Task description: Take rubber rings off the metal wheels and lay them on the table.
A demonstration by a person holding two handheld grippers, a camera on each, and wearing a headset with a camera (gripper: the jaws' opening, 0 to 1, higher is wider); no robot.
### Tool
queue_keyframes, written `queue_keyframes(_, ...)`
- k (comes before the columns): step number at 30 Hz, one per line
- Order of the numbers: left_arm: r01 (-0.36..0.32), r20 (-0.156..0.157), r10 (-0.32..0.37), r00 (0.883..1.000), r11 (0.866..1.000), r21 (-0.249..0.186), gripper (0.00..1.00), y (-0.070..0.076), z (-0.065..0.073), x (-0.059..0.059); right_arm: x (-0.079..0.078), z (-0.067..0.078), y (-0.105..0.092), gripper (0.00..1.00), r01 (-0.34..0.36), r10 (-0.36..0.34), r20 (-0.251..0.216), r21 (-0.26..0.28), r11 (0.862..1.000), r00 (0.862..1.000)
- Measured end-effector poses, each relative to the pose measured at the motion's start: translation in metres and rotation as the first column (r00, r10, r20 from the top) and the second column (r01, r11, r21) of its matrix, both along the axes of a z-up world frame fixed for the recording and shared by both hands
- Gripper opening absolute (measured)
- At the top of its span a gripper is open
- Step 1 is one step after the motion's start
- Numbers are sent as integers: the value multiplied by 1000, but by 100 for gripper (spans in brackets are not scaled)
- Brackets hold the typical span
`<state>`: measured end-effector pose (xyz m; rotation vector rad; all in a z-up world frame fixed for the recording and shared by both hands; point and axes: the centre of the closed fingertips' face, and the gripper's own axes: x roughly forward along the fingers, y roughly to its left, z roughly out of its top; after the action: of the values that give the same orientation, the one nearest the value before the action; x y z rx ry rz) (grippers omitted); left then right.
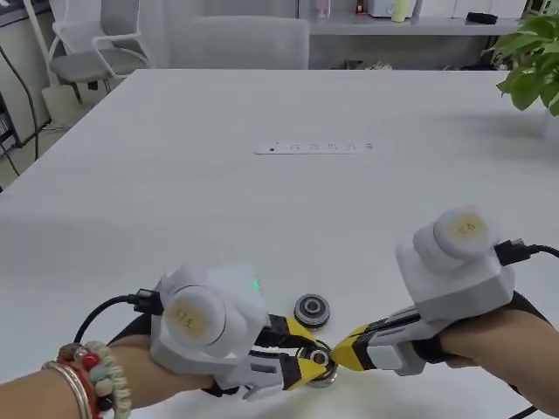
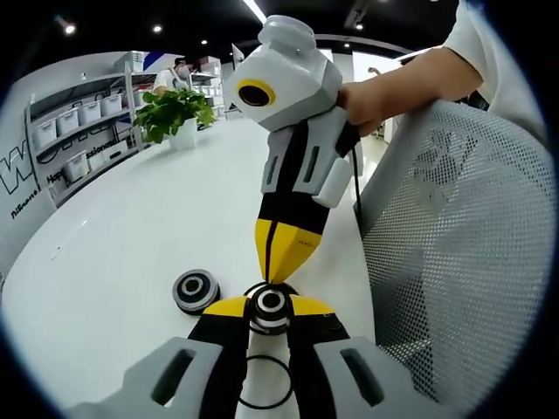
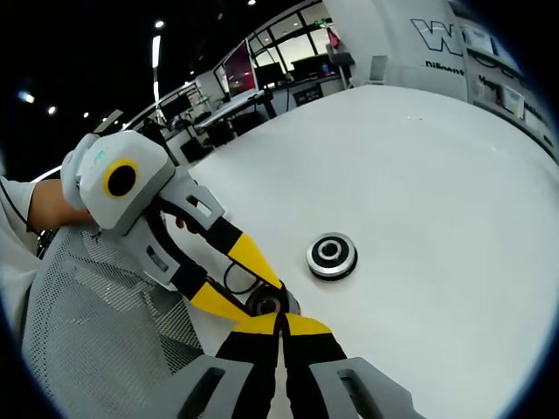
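Two metal wheels: the left claw (image 1: 306, 354) is clamped on one wheel (image 2: 270, 305), and the right claw (image 1: 342, 356) is pressed together at its rim. The free wheel (image 1: 312, 309) lies at twelve o'clock. One loose rubber ring (image 2: 265, 408) rests on the table (image 1: 262, 201).

A small round metal wheel (image 1: 320, 357) sat between my left gripper (image 1: 306, 353)'s jaws, my right gripper (image 1: 348, 354) touching its right side; a second rubber-ringed wheel (image 1: 312, 309) lay just behind it.

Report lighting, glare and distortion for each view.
Head view: soft even light, only faint shadows on the table, no glare. Left gripper view: fisheye bows the table edge; ceiling lights are blown-out spots; the mesh chair back looms large. Right gripper view: same bowing, loose wheel sharp.
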<state>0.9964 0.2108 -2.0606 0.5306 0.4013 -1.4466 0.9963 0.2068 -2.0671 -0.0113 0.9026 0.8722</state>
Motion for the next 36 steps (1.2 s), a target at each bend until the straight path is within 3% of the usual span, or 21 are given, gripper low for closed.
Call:
queue_keyframes(4, -7, -17, 6, 1000, 1000, -23, 18, -2, 10, 1, 1, 0, -2, 0, 8, -8, 1, 1, 1000, 1000)
queue_keyframes(13, 8, -48, -12, 999, 997, -76, 44, -7, 39, -9, 1, 0, -4, 0, 18, -17, -6, 9, 1000, 1000)
queue_keyframes(17, 43, -12, -44, 999, 996, -79, 60, -5, 53, -14, 2, 1, -7, 0, 26, -26, -6, 15, 1000, 1000)
queue_keyframes(20, 84, 40, -82, 996, 995, -54, 65, -1, 60, -18, 3, 2, -9, 0, 38, -38, -8, 22, 999, 999)
queue_keyframes(22, 92, 40, -90, 995, 995, -48, 70, 1, 64, -20, 3, 2, -10, 0, 41, -41, -11, 23, 999, 999)
queue_keyframes(28, 87, 30, -86, 996, 995, -53, 82, 15, 77, -25, 4, 3, -12, 0, 53, -53, -15, 35, 998, 998)
queue_keyframes(36, 6, 36, -5, 999, 1000, -17, 86, 57, 84, -19, 3, 0, -14, 0, 65, -64, -41, 33, 997, 997)
